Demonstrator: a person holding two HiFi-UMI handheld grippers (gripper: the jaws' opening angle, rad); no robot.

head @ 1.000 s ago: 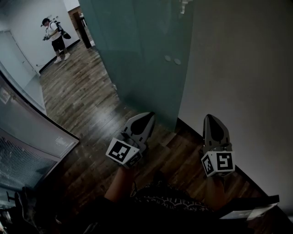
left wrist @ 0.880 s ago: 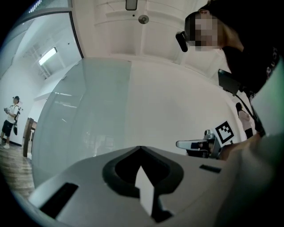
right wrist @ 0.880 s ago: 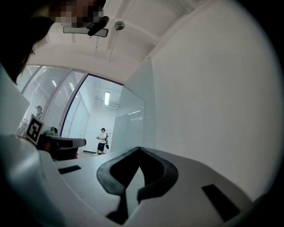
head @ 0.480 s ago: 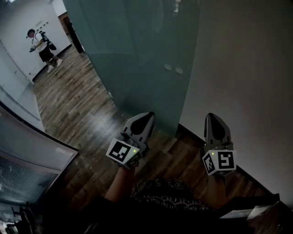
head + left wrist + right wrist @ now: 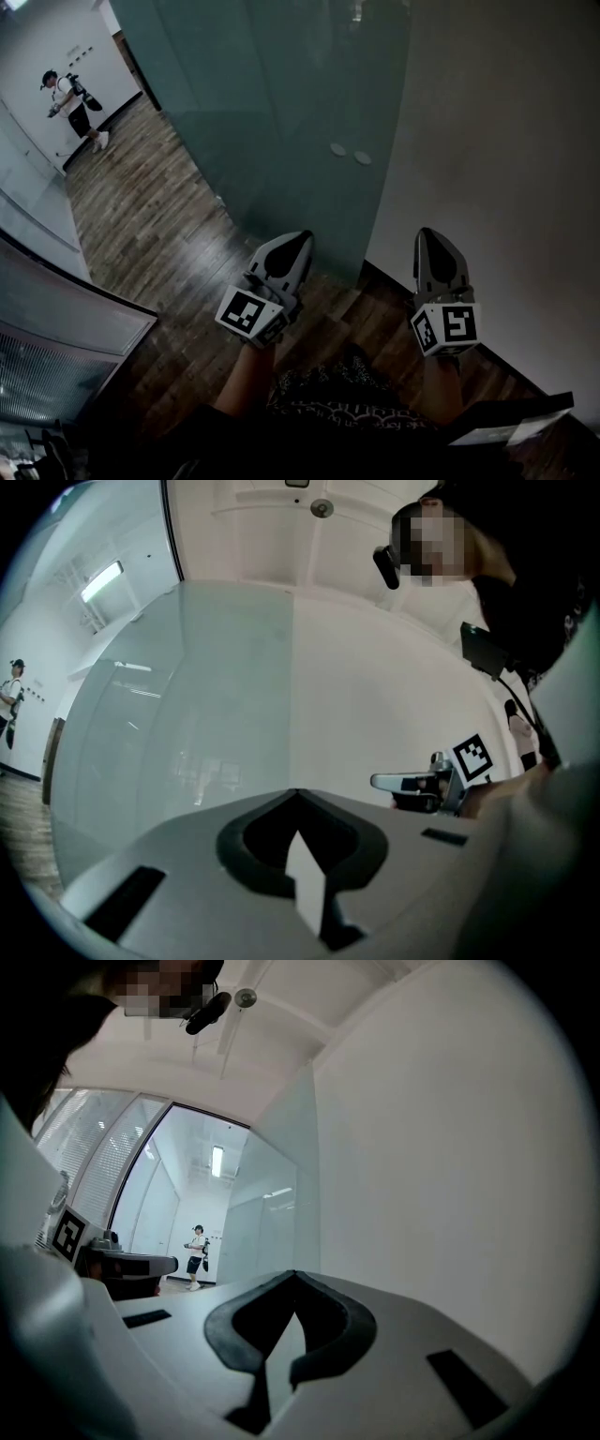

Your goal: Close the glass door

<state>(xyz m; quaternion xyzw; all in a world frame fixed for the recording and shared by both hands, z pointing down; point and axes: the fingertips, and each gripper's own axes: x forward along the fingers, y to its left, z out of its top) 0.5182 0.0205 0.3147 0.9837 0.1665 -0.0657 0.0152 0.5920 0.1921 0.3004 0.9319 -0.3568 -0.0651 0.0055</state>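
Jaws together; glass door (image 5: pixel 272 122) ahead

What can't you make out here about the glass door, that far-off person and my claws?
- Frosted grey-green glass door: top cut off by the head view's upper edge, so any handle is unseen.
- Two small round discs on it: too small in the head view to identify.
- Distant person in a white top: too small to tell what they carry.
- Hands holding the left claw and right claw: hidden beneath them in the head view.
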